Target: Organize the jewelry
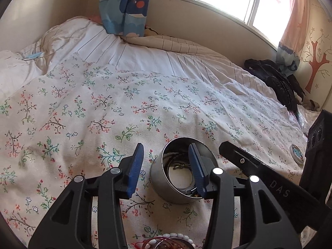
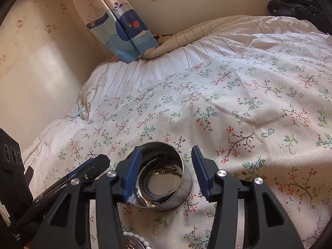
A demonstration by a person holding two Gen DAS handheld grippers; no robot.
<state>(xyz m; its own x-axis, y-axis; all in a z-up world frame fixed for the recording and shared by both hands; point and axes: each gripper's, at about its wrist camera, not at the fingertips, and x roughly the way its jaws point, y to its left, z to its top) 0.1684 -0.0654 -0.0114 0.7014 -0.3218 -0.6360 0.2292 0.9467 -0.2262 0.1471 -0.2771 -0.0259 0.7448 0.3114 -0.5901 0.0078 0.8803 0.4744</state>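
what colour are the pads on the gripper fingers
Blue, on black frames. The left gripper's fingers show it best in the left wrist view.

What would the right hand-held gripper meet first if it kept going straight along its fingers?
Probably the metal tin: the right hand-held gripper has its left finger over the tin's rim, its right finger beside it. Depth is unclear; past it lies only the floral bedspread.

Two wrist cameras, both looking forward and down over your bed.

Each view sits close above the round tin (image 1: 182, 174) (image 2: 159, 178), low centre of frame; you share it, the floral sheet (image 1: 103, 103) (image 2: 249, 103) and the blue curtain (image 1: 124, 6) (image 2: 128, 33).
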